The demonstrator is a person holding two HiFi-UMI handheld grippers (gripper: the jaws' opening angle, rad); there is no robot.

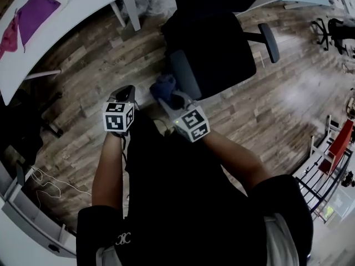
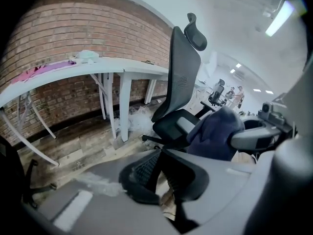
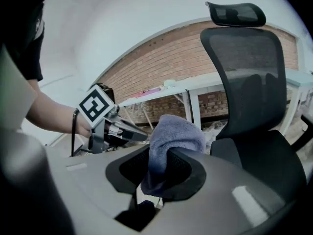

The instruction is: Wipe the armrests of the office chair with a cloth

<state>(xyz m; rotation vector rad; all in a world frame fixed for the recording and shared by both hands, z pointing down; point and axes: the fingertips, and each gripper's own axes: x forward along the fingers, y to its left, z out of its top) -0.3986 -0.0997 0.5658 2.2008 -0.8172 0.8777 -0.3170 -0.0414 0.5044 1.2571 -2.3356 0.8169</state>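
Wood floor (image 1: 277, 104): office chair (image 1: 213, 49), white desk (image 1: 83, 10) standing; purple fabric (image 1: 36, 13) on desk.

Right claw (image 3: 164, 175) is clamping a blue cloth (image 3: 175, 133). The left claw (image 3: 138, 133) is hovering just left of it, office chair (image 3: 244, 87) standing behind, desk (image 3: 195, 88) beyond.

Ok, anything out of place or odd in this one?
Only minor clutter: crumpled whitish plastic-like stuff lies on the floor by the desk leg, near the office chair. The cloth sits properly in the right hand-held gripper; nothing spilled or damaged.
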